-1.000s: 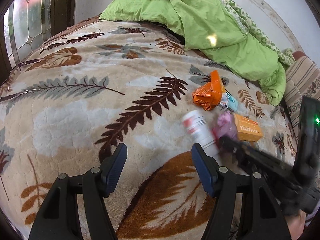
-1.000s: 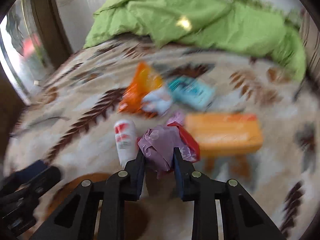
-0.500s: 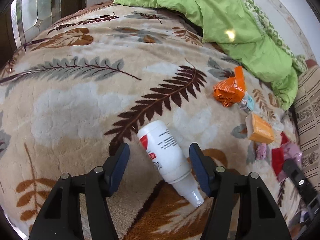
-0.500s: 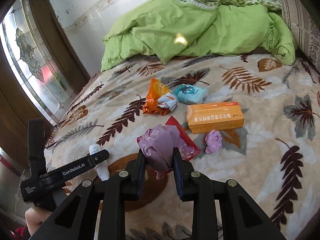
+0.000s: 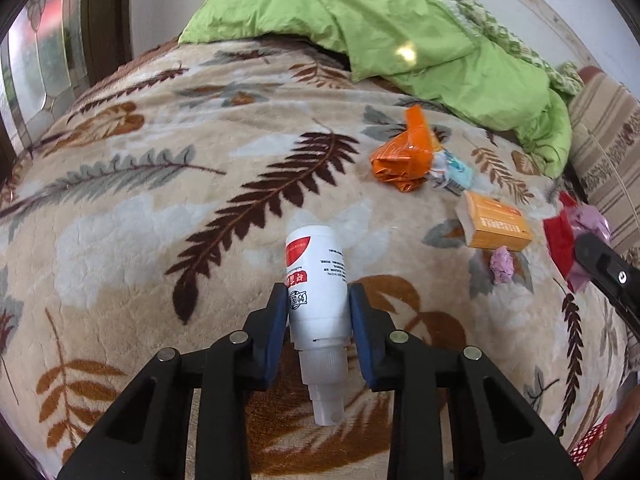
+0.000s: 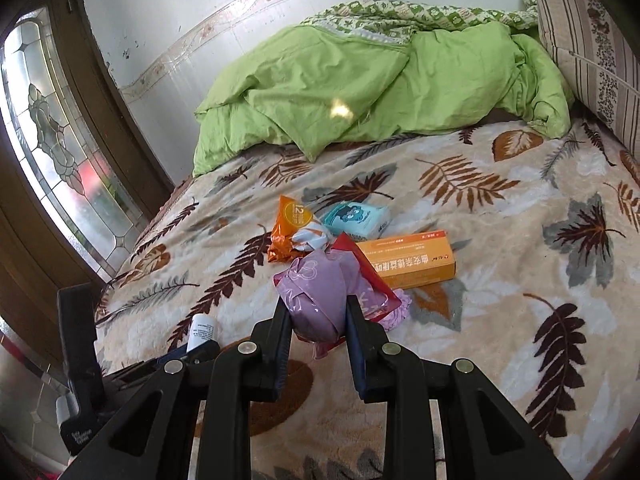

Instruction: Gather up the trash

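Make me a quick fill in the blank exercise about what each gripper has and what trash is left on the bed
1. The left gripper is shut on a white ____.
2. The right gripper holds a bundle of ____ plastic and a red wrapper.
3. The orange box lies on the ____.

Missing words: bottle; pink; blanket
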